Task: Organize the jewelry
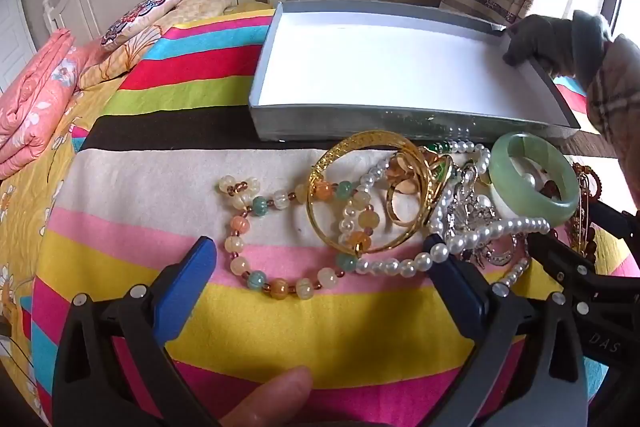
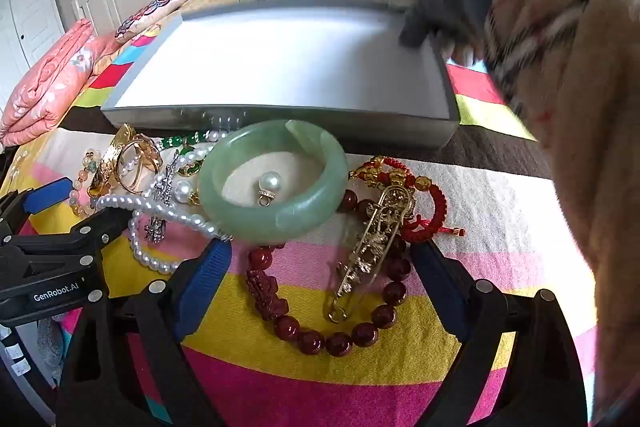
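A tangled heap of jewelry lies on the striped cloth in front of a shallow grey tray with a white floor. My left gripper stands open over a pastel bead bracelet and a pearl necklace, beside a gold bangle. My right gripper is open around a dark red bead bracelet and a gold pin. A jade bangle rings a pearl pendant. A red cord bracelet lies to its right.
A gloved hand in a plaid sleeve grips the tray's far right corner. Folded pink bedding and pillows lie at the left by a white headboard. A bare fingertip shows at the bottom edge.
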Motion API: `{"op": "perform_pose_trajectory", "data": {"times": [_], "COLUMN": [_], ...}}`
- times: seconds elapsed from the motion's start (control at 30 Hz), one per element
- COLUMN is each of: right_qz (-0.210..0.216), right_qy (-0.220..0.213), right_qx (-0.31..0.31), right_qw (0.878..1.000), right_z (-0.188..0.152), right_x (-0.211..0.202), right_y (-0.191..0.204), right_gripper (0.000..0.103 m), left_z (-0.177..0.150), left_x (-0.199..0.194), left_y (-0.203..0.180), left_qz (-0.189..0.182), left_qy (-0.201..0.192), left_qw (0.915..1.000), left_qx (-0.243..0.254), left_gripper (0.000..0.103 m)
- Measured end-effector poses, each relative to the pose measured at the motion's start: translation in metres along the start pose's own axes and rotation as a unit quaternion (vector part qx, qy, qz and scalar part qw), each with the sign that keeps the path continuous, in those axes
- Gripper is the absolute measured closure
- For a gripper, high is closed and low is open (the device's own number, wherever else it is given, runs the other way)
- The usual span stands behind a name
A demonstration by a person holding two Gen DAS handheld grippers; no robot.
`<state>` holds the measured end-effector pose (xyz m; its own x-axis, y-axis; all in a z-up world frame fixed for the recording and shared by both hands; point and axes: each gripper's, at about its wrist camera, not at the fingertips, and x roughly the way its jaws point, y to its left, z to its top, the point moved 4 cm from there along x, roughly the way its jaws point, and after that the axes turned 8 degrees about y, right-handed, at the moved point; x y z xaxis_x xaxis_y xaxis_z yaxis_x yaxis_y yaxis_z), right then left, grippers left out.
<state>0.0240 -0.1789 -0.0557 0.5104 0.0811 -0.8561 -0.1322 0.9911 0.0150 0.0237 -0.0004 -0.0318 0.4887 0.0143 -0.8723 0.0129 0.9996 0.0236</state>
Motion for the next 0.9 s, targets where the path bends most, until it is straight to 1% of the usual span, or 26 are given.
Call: {"op": "perform_pose_trajectory", "data": {"times": [0.33, 0.37, 0.9], "right_qz": [-0.001, -0.002, -0.004], "right_qy": [0.002, 0.0, -0.001], "right_qx": [0.0, -0.001, -0.001], "right_qw": [1.0, 1.0, 1.0], "right_z": [0.0019, 0.0006, 0.0014], "right_x": [0.0076, 0.0019, 0.0047], "right_y": [-0.0054, -0.0014, -0.0031], "right_gripper": [0.016, 0.016, 0.016], "left_z": [-0.0003, -0.0004, -0.0016], "left_x": [0.0005, 0.0006, -0.0009], "left_y": [0.0, 0.0001, 0.0014], "left_qz": [-0.004, -0.004, -0.003], "left_qy": [0.003, 0.003, 0.003], "left_qw": [1.0, 1.0, 1.0], "left_qx": [-0.002, -0.002, -0.005], "left_gripper": [0.002, 0.002, 0.002]}}
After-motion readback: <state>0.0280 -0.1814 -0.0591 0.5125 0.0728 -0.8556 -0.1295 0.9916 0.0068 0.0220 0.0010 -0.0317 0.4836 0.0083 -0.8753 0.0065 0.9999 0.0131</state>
